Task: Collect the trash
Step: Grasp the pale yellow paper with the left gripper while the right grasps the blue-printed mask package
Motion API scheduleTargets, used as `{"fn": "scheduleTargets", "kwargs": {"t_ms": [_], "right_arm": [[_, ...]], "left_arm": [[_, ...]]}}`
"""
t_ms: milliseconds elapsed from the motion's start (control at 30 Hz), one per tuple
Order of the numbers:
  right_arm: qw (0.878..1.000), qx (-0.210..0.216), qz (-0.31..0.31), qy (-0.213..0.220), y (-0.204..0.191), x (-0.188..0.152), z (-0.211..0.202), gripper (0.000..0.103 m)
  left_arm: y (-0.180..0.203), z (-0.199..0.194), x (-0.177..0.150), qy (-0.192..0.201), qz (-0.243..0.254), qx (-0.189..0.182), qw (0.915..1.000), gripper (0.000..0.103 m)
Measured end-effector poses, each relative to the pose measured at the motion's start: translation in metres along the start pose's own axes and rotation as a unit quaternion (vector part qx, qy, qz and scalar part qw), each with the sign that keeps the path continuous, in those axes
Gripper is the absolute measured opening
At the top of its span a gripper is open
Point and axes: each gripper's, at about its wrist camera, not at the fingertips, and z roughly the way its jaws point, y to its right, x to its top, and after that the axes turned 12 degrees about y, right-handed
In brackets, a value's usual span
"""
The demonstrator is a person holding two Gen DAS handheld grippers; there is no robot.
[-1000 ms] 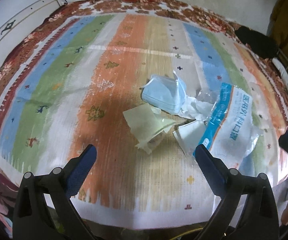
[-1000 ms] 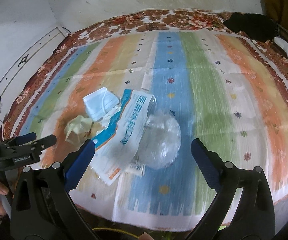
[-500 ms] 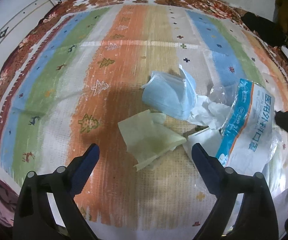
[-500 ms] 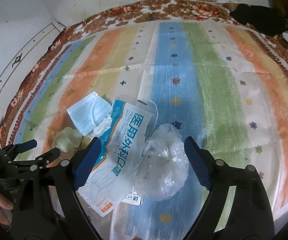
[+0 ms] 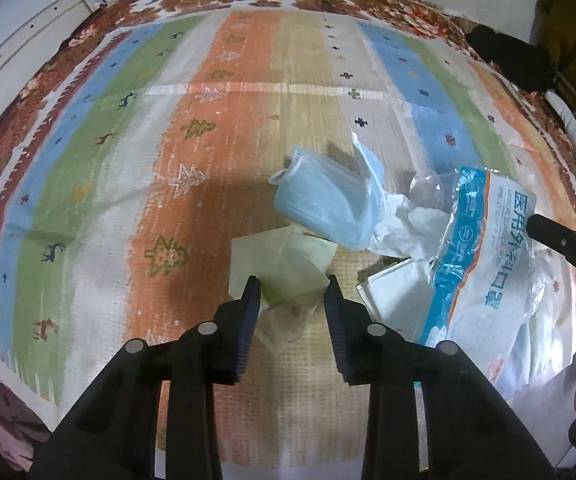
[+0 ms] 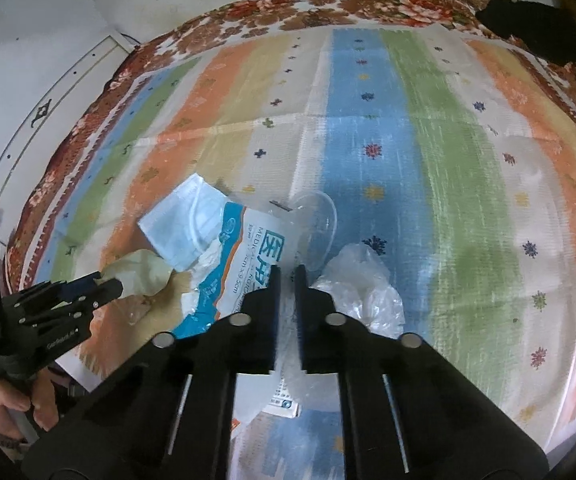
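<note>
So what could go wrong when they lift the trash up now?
The left gripper is closing on only an edge of the thin yellowish paper, so it may slip or tear. The right gripper has pinched where the mask packet meets the clear plastic bag; one could drop off. The blue face mask might get dragged along.

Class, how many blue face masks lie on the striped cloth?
1: the mask lies mid-cloth, beside the printed packet. More could hide under the rubbish.

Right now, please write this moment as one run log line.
left gripper: closing on yellow paper | right gripper: shut on mask packet | face mask: lying on striped cloth
</note>
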Motion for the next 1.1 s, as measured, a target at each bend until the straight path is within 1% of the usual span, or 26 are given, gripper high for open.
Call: {"fn": "scheduleTargets", "kwargs": {"t_ms": [33, 67, 167, 233, 267, 333, 433, 567, 900, 967, 1100], "right_arm": [[1.0, 0.005, 0.003, 0.006, -0.001, 0.001, -0.005, 0.002], [1.0, 0.008, 0.006, 0.008, -0.001, 0.001, -0.008, 0.002], [1.0, 0.013, 0.012, 0.015, -0.002, 0.001, -0.016, 0.001], [1.0, 0.015, 0.011, 0.02, -0.005, 0.0, -0.023, 0.0], [1.0, 0.016, 0.011, 0.022, -0.006, -0.001, -0.026, 0.0], [0.999, 0.021, 0.01, 0.026, -0.01, -0.003, -0.036, 0.0], [0.999, 0.026, 0.007, 0.036, -0.014, -0.003, -0.049, 0.0], [0.998, 0.031, 0.0, 0.05, -0.018, -0.004, -0.071, 0.0], [0.996, 0.046, -0.003, 0.078, -0.025, -0.01, -0.12, 0.0], [0.996, 0.046, -0.009, 0.082, -0.029, -0.014, -0.128, 0.0], [0.994, 0.027, -0.046, 0.096, -0.04, -0.023, -0.142, 0.0]], "left_arm": [[-0.002, -0.002, 0.001, 0.0, -0.006, -0.001, 1.0, 0.028], [-0.005, -0.003, 0.002, -0.001, -0.013, 0.0, 0.9999, 0.017], [-0.013, -0.006, 0.003, -0.012, -0.033, 0.008, 0.9994, 0.015], [-0.016, -0.008, 0.003, -0.017, -0.043, 0.004, 0.9989, 0.015], [-0.016, -0.01, 0.004, -0.019, -0.046, 0.002, 0.9987, 0.011], [-0.016, -0.014, 0.004, -0.019, -0.05, 0.001, 0.9986, 0.009], [-0.017, -0.023, 0.005, -0.016, -0.06, -0.003, 0.998, 0.007], [-0.018, -0.042, 0.006, -0.003, -0.069, -0.013, 0.9975, 0.007], [-0.02, -0.086, -0.001, 0.02, -0.105, -0.033, 0.9937, 0.006], [-0.015, -0.094, -0.003, 0.026, -0.1, -0.037, 0.9939, 0.006], [-0.001, -0.113, -0.01, 0.038, -0.079, -0.049, 0.995, 0.006]]}}
